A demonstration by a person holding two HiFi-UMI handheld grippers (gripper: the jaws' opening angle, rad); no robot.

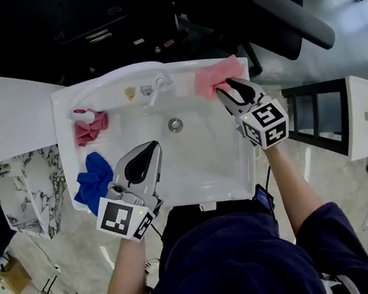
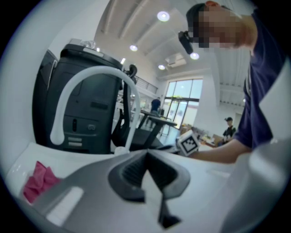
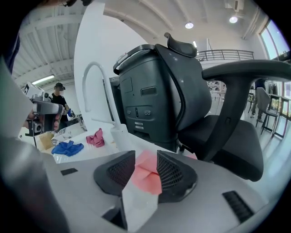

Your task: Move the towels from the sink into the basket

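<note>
Your right gripper (image 1: 225, 90) is the one placed for the coming move. It sits at the back right corner of the sink (image 1: 205, 174), nose pointing away from you and tilted down, right at the pink towel (image 1: 218, 77). That towel is draped over the sink's back rim, and its longer run follows the rim from near the faucet (image 1: 152, 89) out to the corner. You therefore meet it across its length rather than end on.

In the right gripper view the jaws stand apart, with the pink cloth showing in the gap just ahead of them. The pads probably do not press on it, though that view is too close and foreshortened to rule out a light touch. My judgement is that a short push forward and down would bring a fold between the pads before you close.

Your left gripper (image 1: 151, 147) hangs over the left half of the basin with its jaws pressed together on nothing. It is the nearer one to the other two cloths. The magenta towel (image 1: 91, 127) lies on the left rim ahead of it and to its left, and the blue towel (image 1: 94, 181) lies on the same rim just beside it. Both are well apart from your right gripper.

No basket shows in any view, so I can't say which way you would carry the towel.
</note>
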